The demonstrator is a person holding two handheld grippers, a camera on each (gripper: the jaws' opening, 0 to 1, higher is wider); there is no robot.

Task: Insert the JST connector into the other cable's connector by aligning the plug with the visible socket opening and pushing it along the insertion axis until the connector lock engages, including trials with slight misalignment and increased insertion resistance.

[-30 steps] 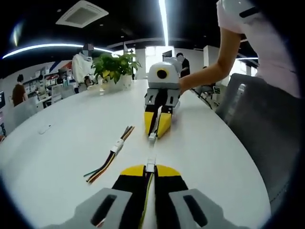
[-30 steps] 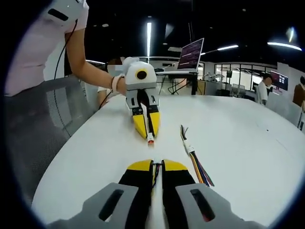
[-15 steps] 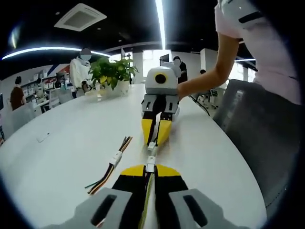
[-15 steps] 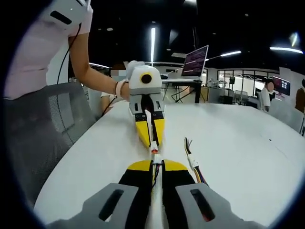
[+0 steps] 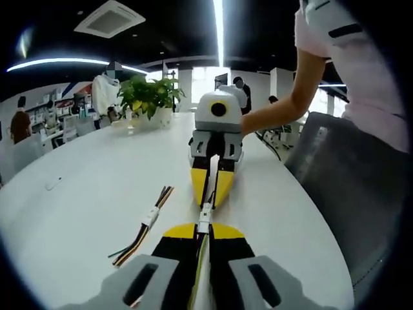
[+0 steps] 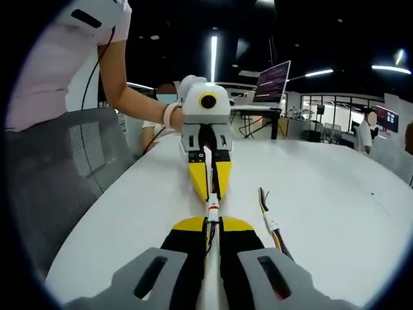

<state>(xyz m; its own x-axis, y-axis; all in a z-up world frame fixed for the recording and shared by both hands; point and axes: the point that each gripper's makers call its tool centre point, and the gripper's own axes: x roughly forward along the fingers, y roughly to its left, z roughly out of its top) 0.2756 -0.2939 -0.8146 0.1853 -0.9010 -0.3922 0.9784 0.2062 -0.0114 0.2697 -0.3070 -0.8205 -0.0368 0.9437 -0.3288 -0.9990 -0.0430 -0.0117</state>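
Both my grippers meet tip to tip at frame centre, over the white table.

Left gripper view: my left gripper has its jaws closed on a white connector that pokes out just past the yellow tips, lower centre. My right gripper comes down from upper centre, jaws clamped on its own cable; its tip sits right above that connector. Can't tell if the two housings are mated or just touching.

Right gripper view: my right gripper is closed on a white plug with a red mark, dead centre. The left gripper faces it head-on, tip at the plug.

A spare cable with connector lies loose on the table, lower left of the left gripper view, well apart from the tips.

Room: potted plant at the far table edge, mesh chair at left in the right gripper view, laptop on a stand upper right, ceiling strip lights.
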